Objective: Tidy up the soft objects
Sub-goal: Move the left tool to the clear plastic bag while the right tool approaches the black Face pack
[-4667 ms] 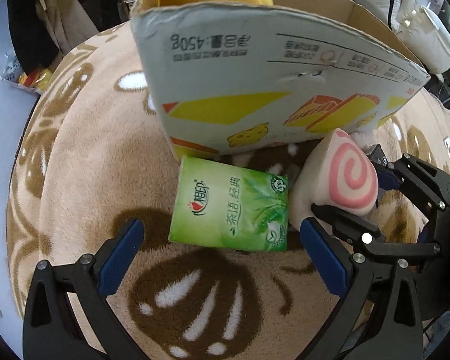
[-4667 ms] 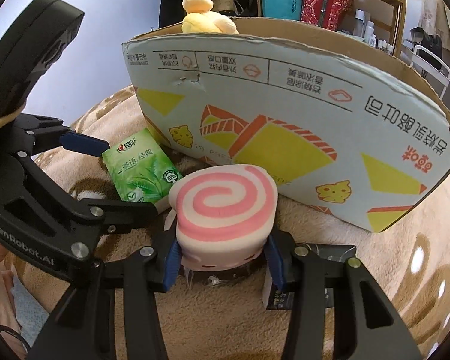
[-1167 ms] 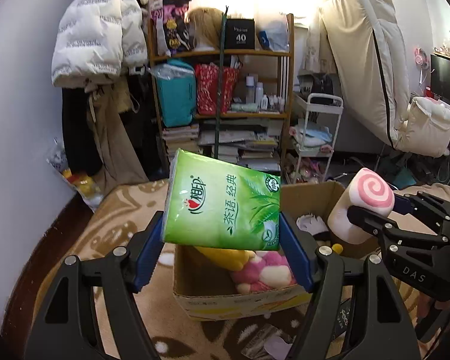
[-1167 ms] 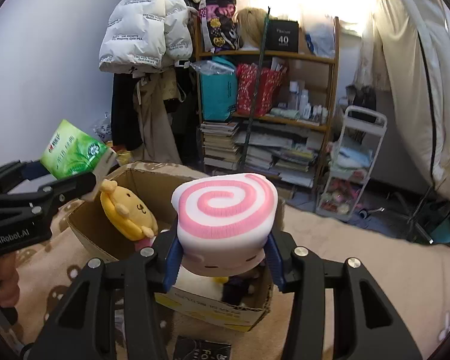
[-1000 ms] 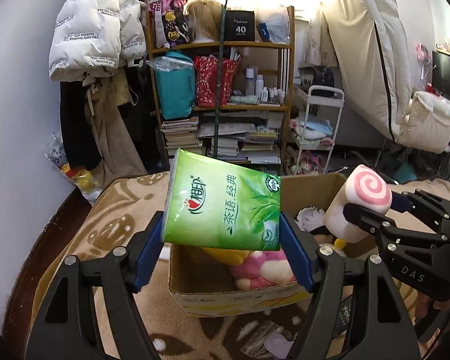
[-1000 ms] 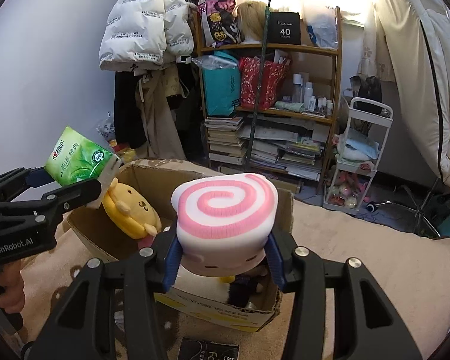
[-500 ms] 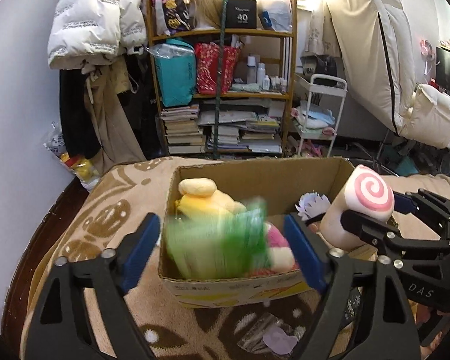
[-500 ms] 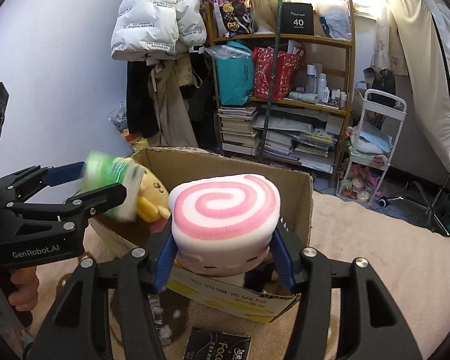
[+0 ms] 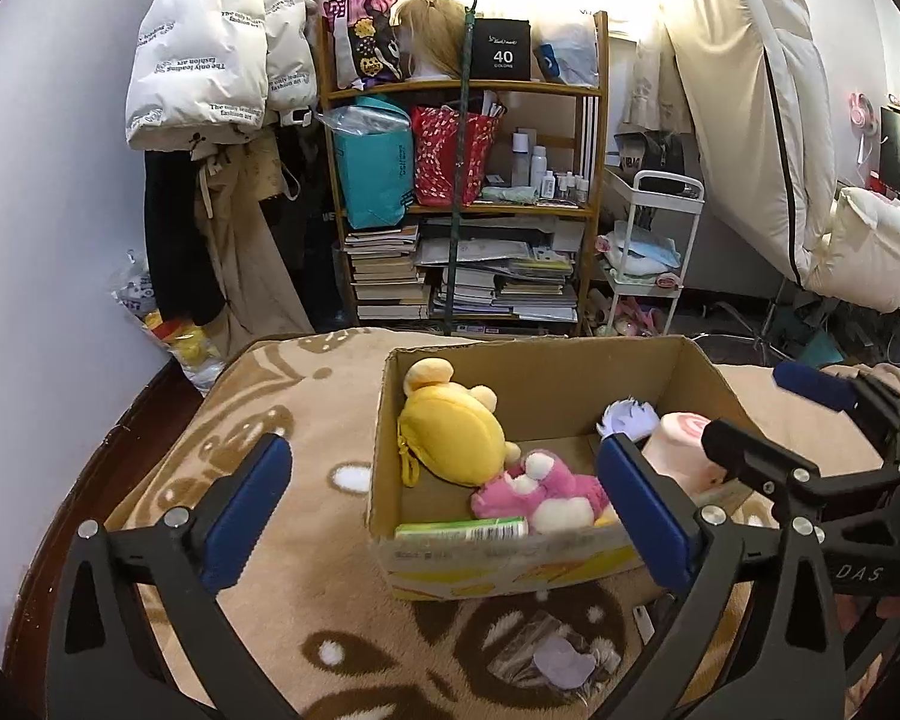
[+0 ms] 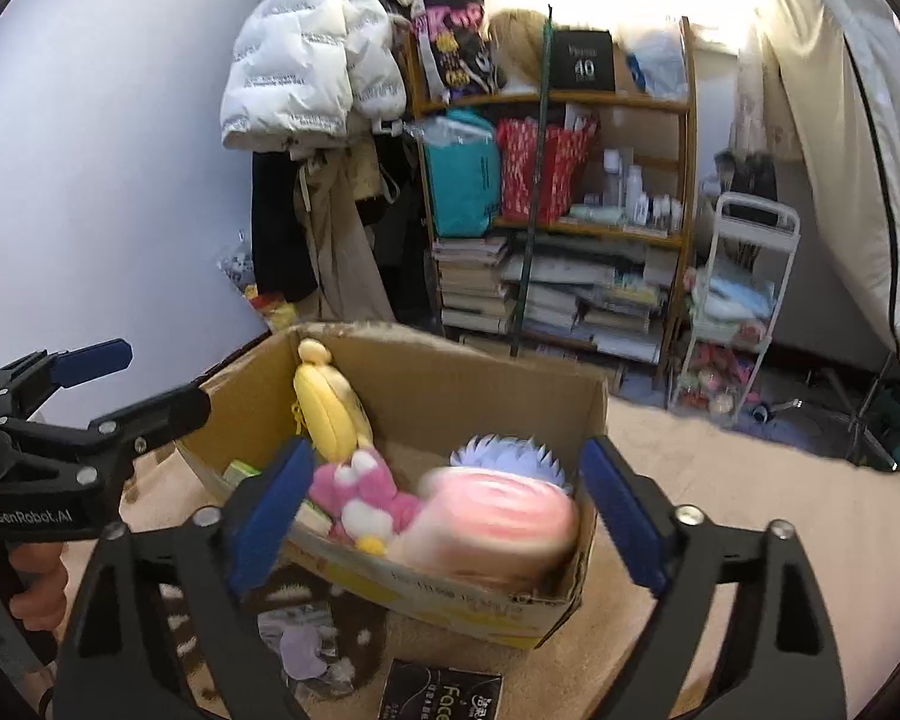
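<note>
The blanket [image 9: 258, 420] is the biggest thing down here, a thick tan fleece with brown and white patches, and it gives the box [image 9: 510, 561] a soft, level seat. The box is plain corrugated card, open at the top, which is presumably why it serves as the bin for everything squashy. Both tongs hang above it, one at each side. The left gripper [image 9: 444, 516] is spread wide with nothing between its blue pads, and the right gripper [image 10: 444, 510] is spread just as wide, also empty.

Inside, the yellow plush [image 9: 450, 429] leans against the left wall, rounded and velvety. The swirl cushion [image 10: 498, 525] sits in the near right corner, a fat pink-and-white roll (blurred in the right view, so I judge it is only just settling). A pink plush [image 9: 540, 489] lies in the middle, fuzzy and limp. The tissue pack [image 9: 459, 529], glossy green film, lies flat against the near wall. Something spiky and lilac pokes up behind the cushion; I cannot tell what.
</note>
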A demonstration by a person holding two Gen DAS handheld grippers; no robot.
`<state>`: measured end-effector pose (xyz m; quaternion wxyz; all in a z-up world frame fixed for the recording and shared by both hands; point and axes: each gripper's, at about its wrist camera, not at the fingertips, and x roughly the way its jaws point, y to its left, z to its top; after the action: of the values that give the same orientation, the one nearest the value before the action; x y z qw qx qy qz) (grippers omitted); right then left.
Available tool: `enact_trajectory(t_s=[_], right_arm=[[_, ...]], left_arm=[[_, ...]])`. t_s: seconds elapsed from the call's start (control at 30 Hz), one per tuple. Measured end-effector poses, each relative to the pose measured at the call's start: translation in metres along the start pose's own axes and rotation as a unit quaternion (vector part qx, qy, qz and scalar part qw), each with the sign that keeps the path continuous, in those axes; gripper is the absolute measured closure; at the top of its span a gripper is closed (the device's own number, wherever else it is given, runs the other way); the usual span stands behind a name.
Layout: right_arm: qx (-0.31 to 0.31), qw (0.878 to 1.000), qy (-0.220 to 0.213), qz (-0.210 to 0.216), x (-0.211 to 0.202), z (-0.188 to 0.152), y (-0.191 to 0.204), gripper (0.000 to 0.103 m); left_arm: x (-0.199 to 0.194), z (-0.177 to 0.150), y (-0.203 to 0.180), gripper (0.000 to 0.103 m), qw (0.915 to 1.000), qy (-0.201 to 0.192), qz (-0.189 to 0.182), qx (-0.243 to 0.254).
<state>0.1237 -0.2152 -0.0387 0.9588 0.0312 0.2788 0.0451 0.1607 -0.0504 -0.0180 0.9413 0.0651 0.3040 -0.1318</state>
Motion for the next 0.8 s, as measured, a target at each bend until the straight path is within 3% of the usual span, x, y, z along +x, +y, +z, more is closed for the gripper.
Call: enact_trajectory(t_s=[0.33,0.8], right_arm=[[0.028,0.999,0.017,-0.011,-0.029,-0.01,-0.006,0.001],[0.072,0.997,0.013,-0.016,-0.076,-0.026,-0.017,0.001]], left_arm=[[-0.023,-0.02,0.007,0.001,0.9989,0.033,-0.005,-0.032],[-0.059,-0.053,-0.01,0.001,0.9967,0.081,-0.002,-0.01]])
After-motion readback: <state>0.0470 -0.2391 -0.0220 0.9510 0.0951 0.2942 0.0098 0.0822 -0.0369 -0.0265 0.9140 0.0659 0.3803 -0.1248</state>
